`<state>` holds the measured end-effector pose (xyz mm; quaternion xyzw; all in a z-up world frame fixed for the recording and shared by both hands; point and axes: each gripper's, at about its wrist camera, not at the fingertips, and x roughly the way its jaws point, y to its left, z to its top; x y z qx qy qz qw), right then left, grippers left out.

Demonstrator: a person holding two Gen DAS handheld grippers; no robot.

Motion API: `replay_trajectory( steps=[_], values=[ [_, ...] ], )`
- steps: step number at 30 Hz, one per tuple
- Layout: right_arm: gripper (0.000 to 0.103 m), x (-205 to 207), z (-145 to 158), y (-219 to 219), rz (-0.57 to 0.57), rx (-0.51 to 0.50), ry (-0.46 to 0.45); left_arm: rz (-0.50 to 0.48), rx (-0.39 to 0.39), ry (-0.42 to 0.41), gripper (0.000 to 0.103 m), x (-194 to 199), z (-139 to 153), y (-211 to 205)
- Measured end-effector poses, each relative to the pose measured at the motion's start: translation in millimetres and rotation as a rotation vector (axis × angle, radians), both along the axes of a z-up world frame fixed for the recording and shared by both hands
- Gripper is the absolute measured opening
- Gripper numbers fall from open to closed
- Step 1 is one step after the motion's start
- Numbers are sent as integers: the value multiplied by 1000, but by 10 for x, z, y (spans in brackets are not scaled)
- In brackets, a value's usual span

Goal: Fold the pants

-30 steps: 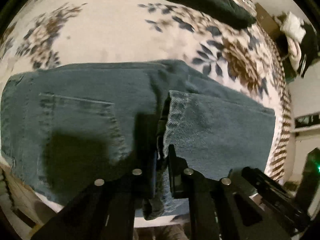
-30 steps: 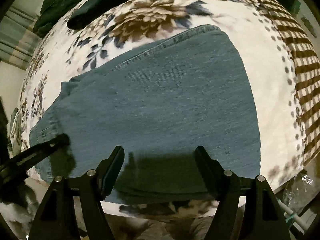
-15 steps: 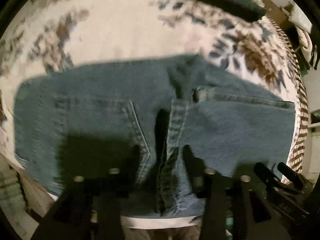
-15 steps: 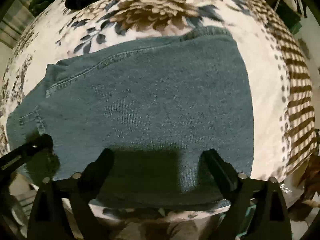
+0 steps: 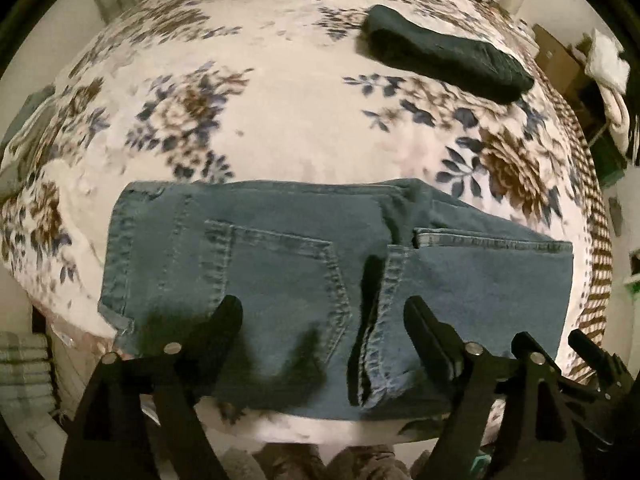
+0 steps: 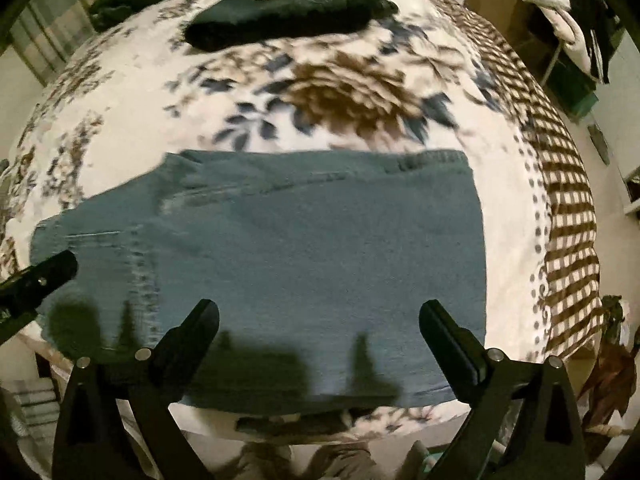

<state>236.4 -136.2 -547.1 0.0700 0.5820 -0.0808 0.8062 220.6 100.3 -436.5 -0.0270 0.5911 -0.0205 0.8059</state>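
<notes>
The blue jeans (image 5: pixel 280 256) lie folded flat near the front edge of the floral bed cover (image 5: pixel 280 92). The back pocket faces up on the left and the leg hem (image 5: pixel 392 292) lies folded over the middle. My left gripper (image 5: pixel 322 312) is open and empty, raised above the hem and pocket. In the right wrist view the jeans (image 6: pixel 320 240) show their folded leg part. My right gripper (image 6: pixel 318 320) is open and empty above their near edge. The left gripper's finger (image 6: pixel 44 272) shows at the left edge.
A folded dark garment (image 5: pixel 444 56) lies at the far right of the bed; it also shows in the right wrist view (image 6: pixel 288 12). The cover's brown checked border (image 6: pixel 568 200) runs down the right side. Boxes and clothes (image 6: pixel 560 8) stand beyond the bed.
My left gripper let go of the leg hem, opened wide and rose away. My right gripper also pulled up and back, so more of the bed shows.
</notes>
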Motion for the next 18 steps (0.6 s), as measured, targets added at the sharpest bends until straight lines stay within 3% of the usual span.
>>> replay_trajectory(
  steps=[4, 7, 12, 18],
  values=[
    [102, 26, 135, 201, 21, 23, -13, 81, -66, 10, 88, -43, 20, 350],
    [102, 70, 153, 329, 18, 62, -10, 218, -223, 40, 89, -96, -57, 823],
    [102, 138, 74, 522, 16, 198, 0, 521, -452, 55, 89, -320, -399, 1672],
    [102, 248, -175, 802, 28, 258, 47, 760, -581, 53, 87, -546, -895, 2198]
  ],
)
